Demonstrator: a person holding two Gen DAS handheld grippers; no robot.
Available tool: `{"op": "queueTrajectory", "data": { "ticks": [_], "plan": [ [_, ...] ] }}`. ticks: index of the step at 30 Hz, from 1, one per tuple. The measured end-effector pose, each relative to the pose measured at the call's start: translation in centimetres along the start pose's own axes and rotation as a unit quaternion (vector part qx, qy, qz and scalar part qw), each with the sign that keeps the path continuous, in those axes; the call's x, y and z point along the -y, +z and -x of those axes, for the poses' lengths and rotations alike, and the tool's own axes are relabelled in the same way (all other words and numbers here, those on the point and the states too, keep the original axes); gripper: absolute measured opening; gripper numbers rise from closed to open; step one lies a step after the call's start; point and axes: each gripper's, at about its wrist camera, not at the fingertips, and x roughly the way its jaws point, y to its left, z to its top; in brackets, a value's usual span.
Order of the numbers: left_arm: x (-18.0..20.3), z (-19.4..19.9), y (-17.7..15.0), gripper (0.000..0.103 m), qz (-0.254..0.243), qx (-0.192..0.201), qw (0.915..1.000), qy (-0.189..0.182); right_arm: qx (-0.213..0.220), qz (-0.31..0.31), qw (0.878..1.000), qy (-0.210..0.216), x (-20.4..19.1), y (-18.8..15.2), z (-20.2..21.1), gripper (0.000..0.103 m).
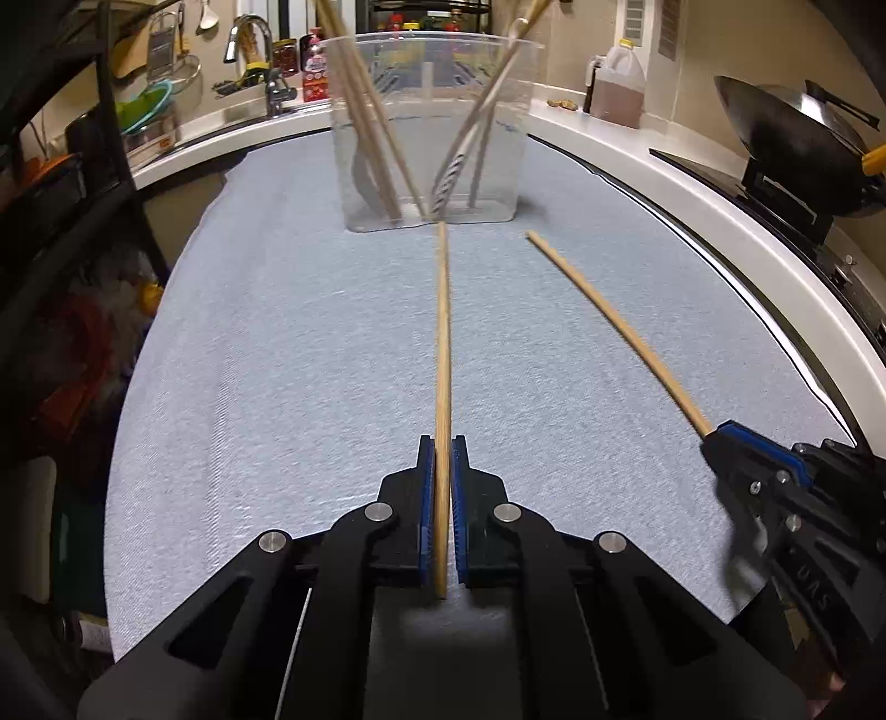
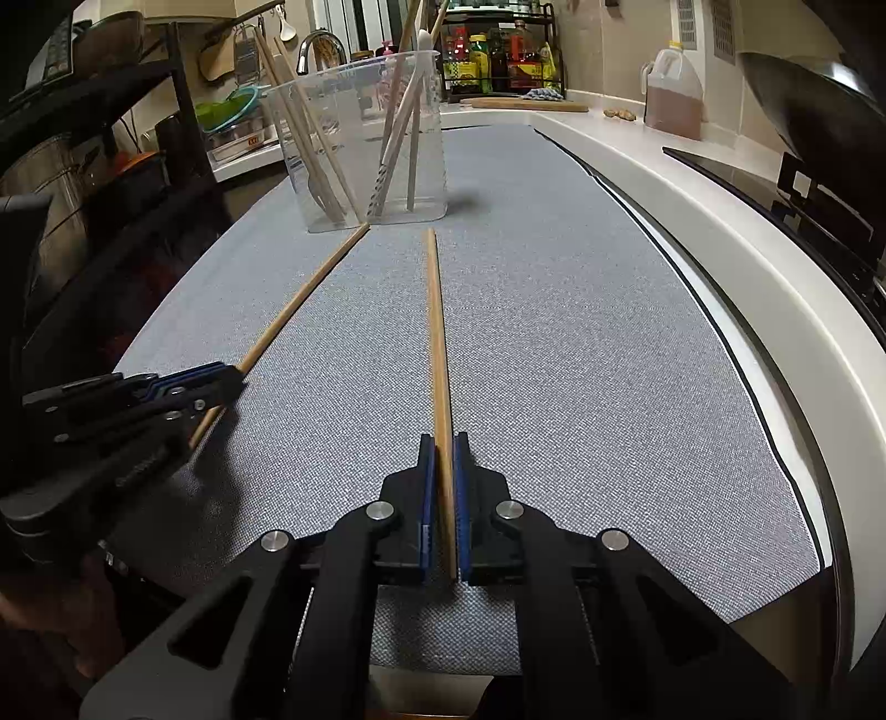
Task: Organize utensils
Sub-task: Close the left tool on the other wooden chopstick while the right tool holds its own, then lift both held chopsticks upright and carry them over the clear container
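Note:
Two long wooden chopsticks lie on the blue-grey mat (image 1: 277, 360), both pointing at a clear plastic container (image 1: 432, 127) that holds several chopsticks and utensils. My left gripper (image 1: 442, 446) is shut on the near end of the left chopstick (image 1: 442, 332), whose far tip touches the container's base. My right gripper (image 2: 443, 443) is shut on the near end of the right chopstick (image 2: 436, 332). In the left wrist view the right gripper (image 1: 714, 437) shows at the lower right with its chopstick (image 1: 609, 321). In the right wrist view the left gripper (image 2: 232, 376) and its chopstick (image 2: 304, 293) show at the left.
A white counter edge (image 1: 692, 183) runs along the mat's right side, with a black wok (image 1: 792, 122) on a stove and an oil jug (image 1: 620, 83) behind. A sink with a tap (image 1: 249, 50) and a dark rack (image 1: 83, 166) stand at the left. A spice rack (image 2: 498, 55) sits at the back.

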Motion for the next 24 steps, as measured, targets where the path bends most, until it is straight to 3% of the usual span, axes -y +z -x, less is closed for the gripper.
{"op": "queueTrajectory", "data": {
  "ticks": [8,24],
  "plan": [
    [-3.3,1.4,-1.6,0.006,0.028,-0.002,0.9996,-0.002,0.002,-0.005,1.000,-0.007,-0.5,-0.1,0.0,0.008],
    [-2.3,0.7,-1.1,0.007,0.015,0.010,0.9998,0.008,0.012,0.006,1.000,0.000,-0.9,0.1,-0.4,0.010]
  ]
}}
